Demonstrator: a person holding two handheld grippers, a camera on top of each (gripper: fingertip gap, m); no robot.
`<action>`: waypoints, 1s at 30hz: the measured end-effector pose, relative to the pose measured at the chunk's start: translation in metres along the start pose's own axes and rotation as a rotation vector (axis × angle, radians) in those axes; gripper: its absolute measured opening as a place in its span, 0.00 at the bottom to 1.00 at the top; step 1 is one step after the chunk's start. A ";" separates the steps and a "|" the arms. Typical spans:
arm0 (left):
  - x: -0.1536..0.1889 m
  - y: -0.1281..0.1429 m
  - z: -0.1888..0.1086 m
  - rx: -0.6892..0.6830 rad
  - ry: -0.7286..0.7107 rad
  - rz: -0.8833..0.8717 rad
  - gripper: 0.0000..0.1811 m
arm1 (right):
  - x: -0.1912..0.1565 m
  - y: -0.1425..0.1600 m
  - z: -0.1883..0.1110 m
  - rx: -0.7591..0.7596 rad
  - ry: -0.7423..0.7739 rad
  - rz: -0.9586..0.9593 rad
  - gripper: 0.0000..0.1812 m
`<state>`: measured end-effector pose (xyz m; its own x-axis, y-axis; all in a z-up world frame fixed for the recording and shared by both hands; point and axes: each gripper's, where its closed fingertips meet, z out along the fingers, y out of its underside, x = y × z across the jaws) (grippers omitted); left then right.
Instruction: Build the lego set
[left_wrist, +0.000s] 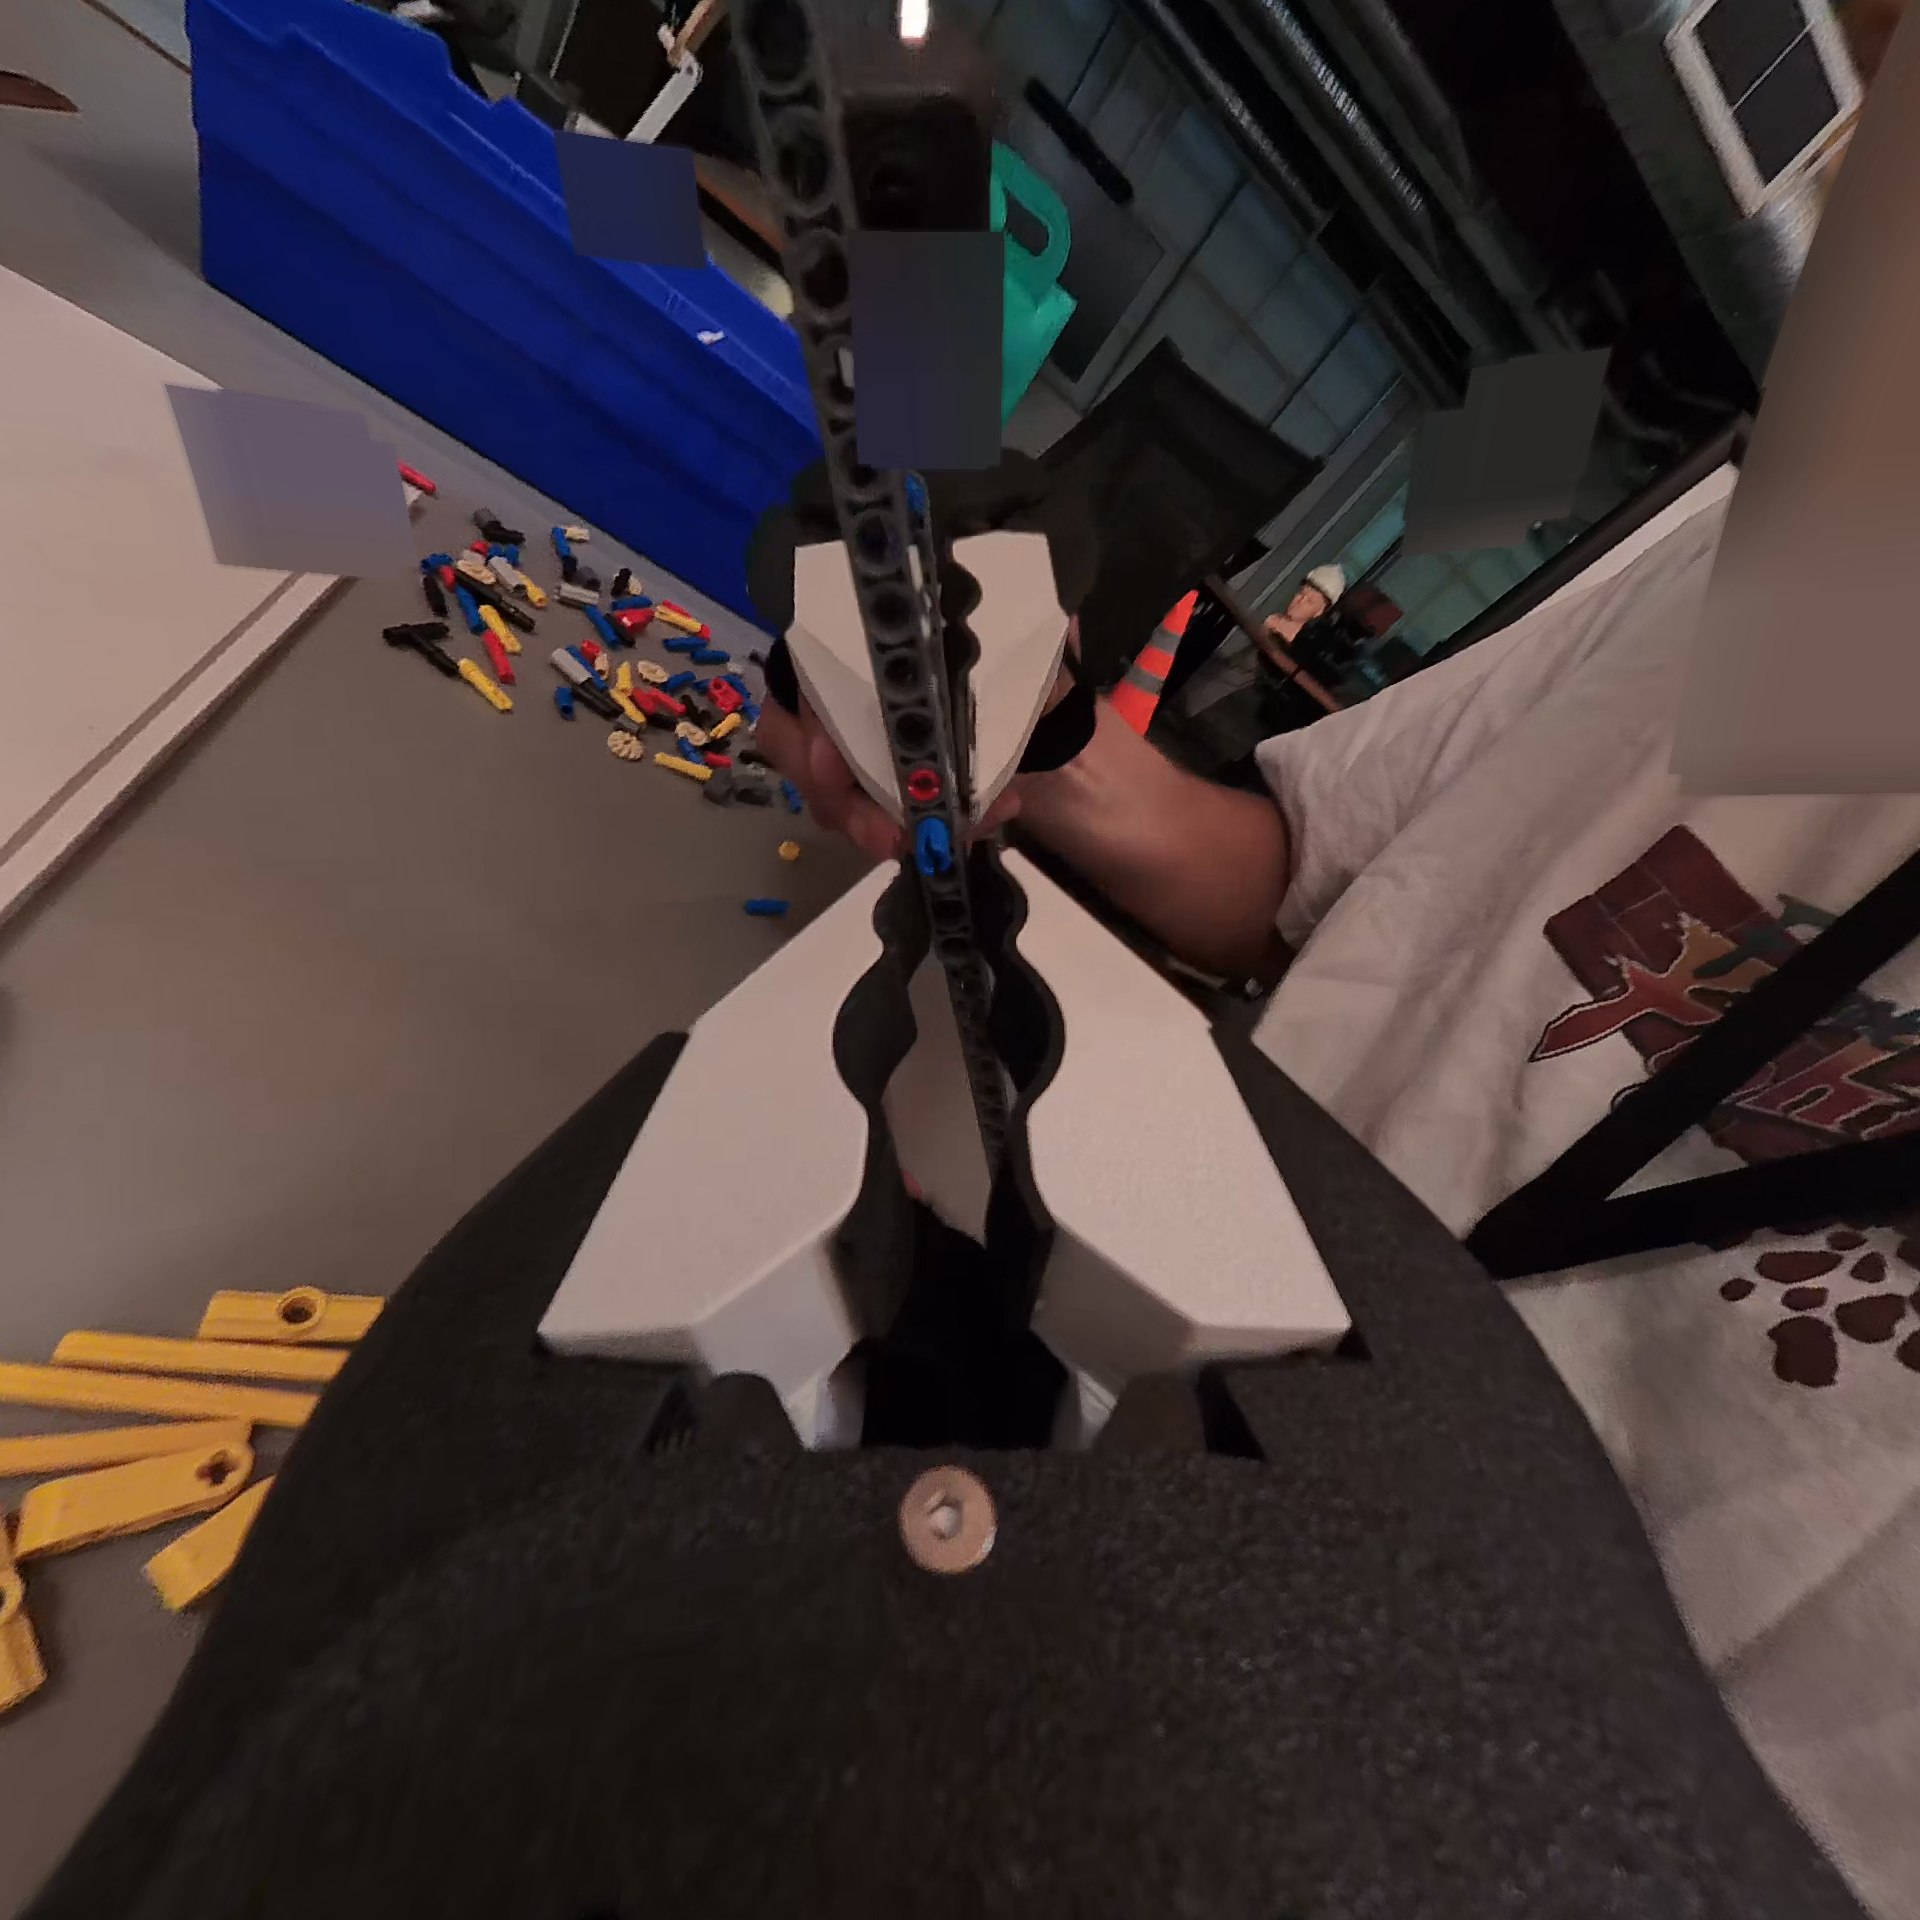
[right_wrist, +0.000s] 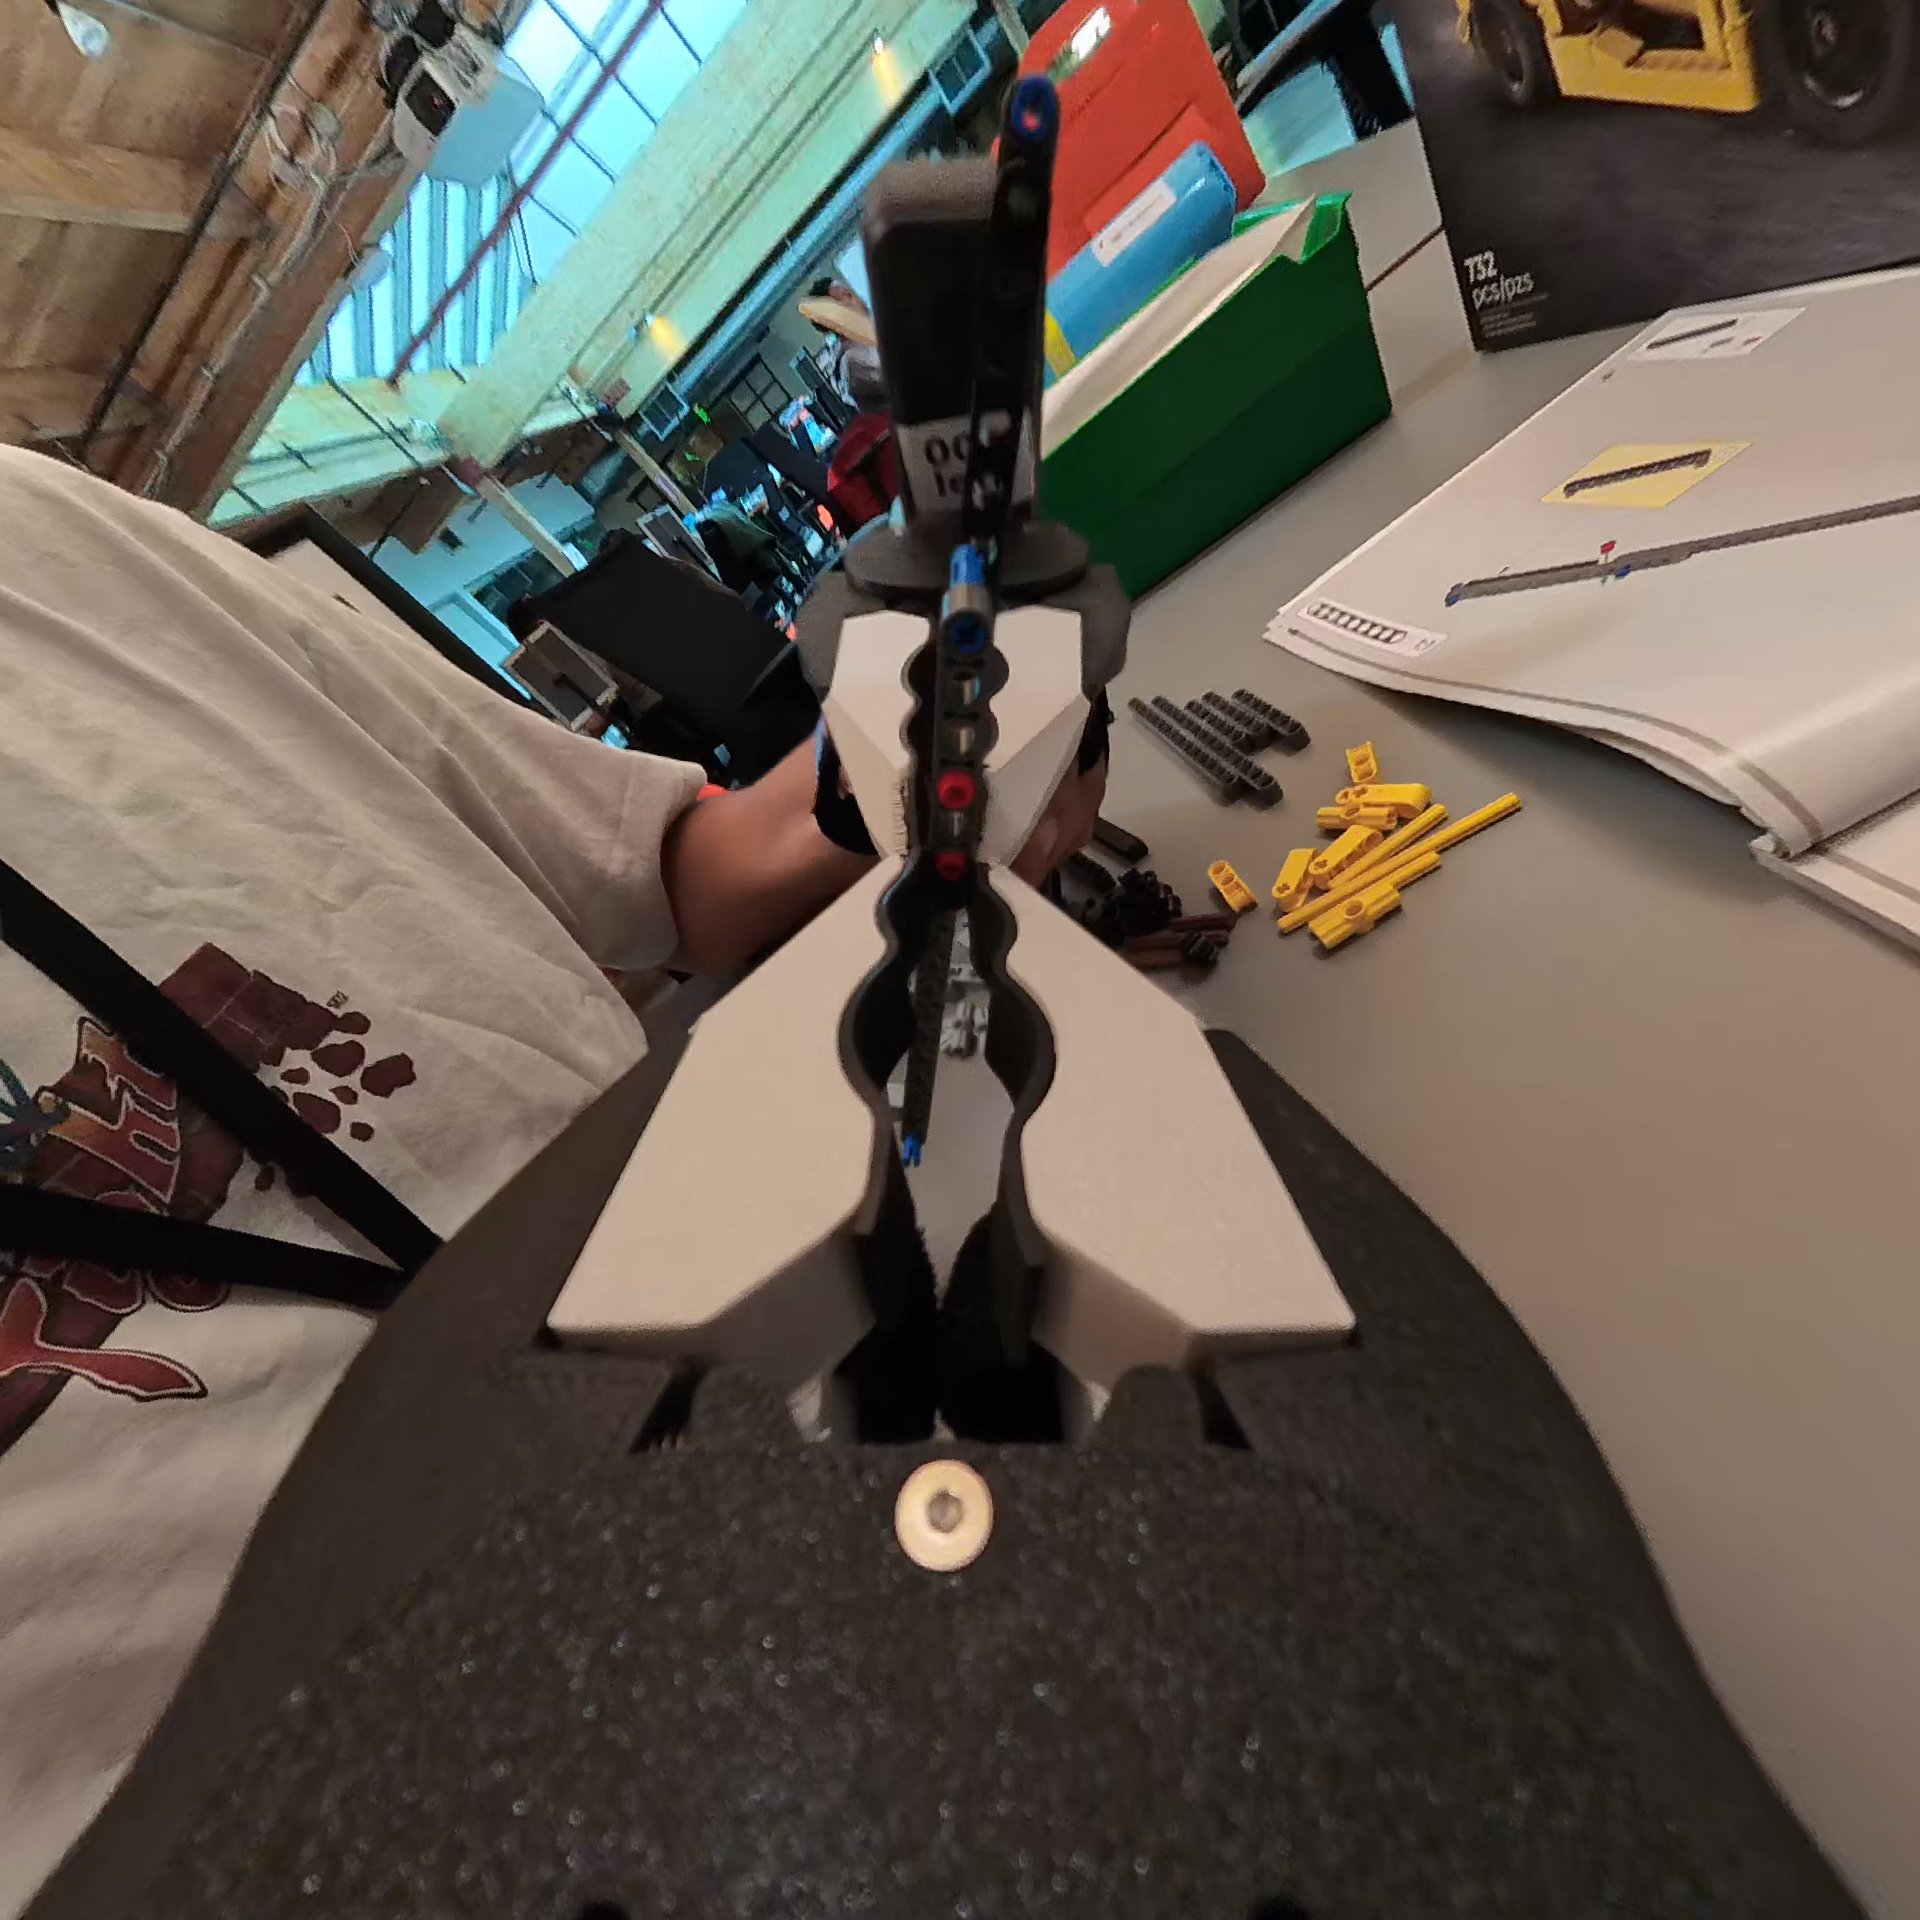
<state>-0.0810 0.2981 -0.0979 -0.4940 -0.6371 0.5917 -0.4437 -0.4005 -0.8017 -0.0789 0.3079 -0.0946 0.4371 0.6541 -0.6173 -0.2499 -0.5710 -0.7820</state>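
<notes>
Both grippers clamp one long black beam, tip to tip.
Left gripper (left_wrist: 940, 883) and right gripper (right_wrist: 940, 883) are each nearly closed on the holed black beam (left_wrist: 914, 727), studded with red and blue pins, mid-frame above the grey table (left_wrist: 364, 987); loose small pieces (left_wrist: 592, 644) lie upper left, yellow beams (right_wrist: 1361, 852) right.

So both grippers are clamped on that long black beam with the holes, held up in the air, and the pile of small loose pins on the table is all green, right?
Not quite. The pile of small pins is mixed blue, red, yellow, black and tan, not green; the left wrist view shows it. The rest holds: the left gripper and right gripper are both shut on the long black beam, held above the table.
</notes>
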 end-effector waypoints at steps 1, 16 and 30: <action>0.000 0.005 0.002 -0.037 -0.015 0.018 0.03 | 0.000 0.004 0.003 -0.022 0.003 -0.003 0.03; -0.011 -0.028 -0.013 0.148 -0.046 -0.054 0.14 | -0.003 0.010 0.004 -0.064 -0.028 0.006 0.03; -0.003 -0.034 -0.014 0.186 -0.043 0.008 0.03 | 0.006 -0.034 -0.013 0.196 0.095 -0.099 0.10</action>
<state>-0.0749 0.3230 -0.0708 -0.4627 -0.6667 0.5844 -0.2921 -0.5077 -0.8105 -0.0567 0.3248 -0.0702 0.5447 0.6474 -0.5330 -0.3604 -0.3931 -0.8459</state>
